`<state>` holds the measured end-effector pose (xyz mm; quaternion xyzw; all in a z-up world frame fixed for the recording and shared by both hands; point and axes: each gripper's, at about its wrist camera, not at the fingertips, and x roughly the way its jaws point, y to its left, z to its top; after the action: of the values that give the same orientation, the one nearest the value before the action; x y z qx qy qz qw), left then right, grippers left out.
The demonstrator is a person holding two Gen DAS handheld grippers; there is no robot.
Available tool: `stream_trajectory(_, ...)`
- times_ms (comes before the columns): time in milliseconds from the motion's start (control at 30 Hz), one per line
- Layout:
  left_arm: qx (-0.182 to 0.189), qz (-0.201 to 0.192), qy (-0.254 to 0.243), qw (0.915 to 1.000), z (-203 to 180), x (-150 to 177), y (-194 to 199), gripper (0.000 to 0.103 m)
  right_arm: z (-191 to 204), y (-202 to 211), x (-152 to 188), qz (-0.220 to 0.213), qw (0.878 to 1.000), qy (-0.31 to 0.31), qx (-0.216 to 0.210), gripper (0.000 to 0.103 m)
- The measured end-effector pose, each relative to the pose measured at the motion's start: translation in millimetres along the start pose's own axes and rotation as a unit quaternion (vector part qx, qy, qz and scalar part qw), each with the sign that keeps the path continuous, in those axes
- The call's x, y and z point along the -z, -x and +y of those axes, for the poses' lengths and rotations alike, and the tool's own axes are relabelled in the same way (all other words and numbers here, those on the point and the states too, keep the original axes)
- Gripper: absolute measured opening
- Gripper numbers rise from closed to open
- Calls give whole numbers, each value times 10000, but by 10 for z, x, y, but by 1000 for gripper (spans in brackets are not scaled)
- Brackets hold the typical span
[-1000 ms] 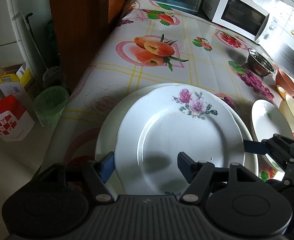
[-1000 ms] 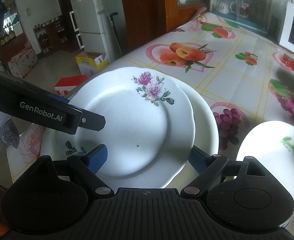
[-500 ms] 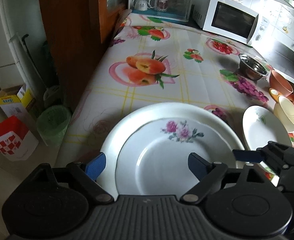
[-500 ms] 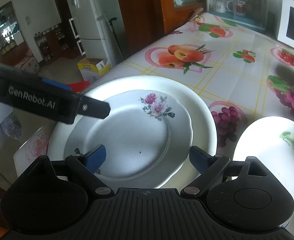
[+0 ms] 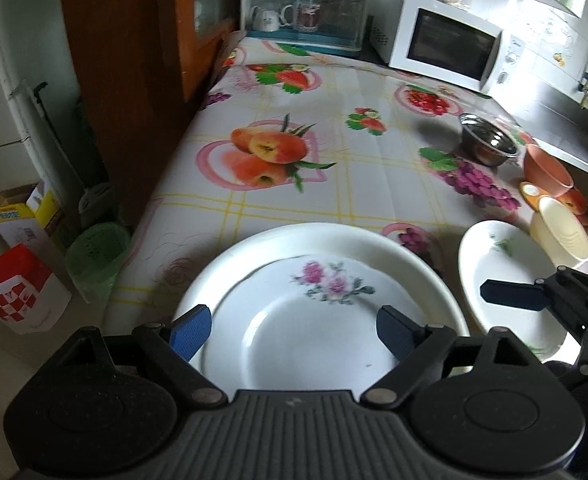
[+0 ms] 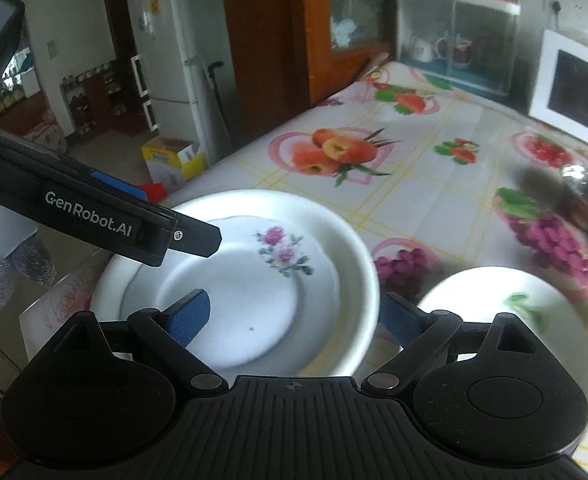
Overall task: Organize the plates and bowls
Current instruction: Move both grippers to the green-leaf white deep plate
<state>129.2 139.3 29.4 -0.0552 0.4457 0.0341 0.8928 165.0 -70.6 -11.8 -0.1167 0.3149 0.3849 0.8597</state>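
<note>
Landmark: large white plate (image 5: 421, 276) at the near end of the fruit-print tablecloth (image 5: 333, 184).

- Rose plate (image 5: 294, 328): lies flat inside the large white plate, face up, roughly centred. Round, so no long axis. Rose print sits on the far side of its rim, toward the microwave (image 5: 445, 46); a second small print on the near rim shows only in the earlier views.
- Left gripper (image 5: 294, 332): jaws wide apart, holding nothing. Hangs above the near half of the rose plate, one blue pad (image 5: 192, 332) over each side of it. Contact with the plate: cannot tell, looks clear.
- Right gripper (image 6: 294, 316): also spread wide, nothing held. It straddles the near right edge of the large white plate: left finger over the rose plate, right finger outside the rim.
- In the right wrist view the left gripper's finger reaches in from the left over the large plate's rim.
- Leaf-print plate (image 5: 509, 280): flat, just right of the large white plate, apart from it.
- Cream bowl (image 5: 561, 232): beyond the leaf-print plate, tilted on its side, mouth facing the camera.
- Orange bowl (image 5: 547, 172): behind the cream bowl, also tilted.
- Steel bowl (image 5: 487, 144): upright, farther back right, well apart from the large plate.
- Frames are motion-blurred.
</note>
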Motion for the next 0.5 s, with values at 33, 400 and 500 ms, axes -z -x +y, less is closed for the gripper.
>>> stream_trajectory(33,60,-12,-16,10000,-52,-9,-3,92,-36,32,4,-26,10000,-17,74,94)
stream_trajectory(400,655,-16,-402,9970,-673,-103,-193,92,-630,374,258,-49,9944,-556,893,97)
stream_trajectory(500,796,-5,-546,9953,-868,-143,-272,92,-794,433,359,-21,9917,-734,1057,97)
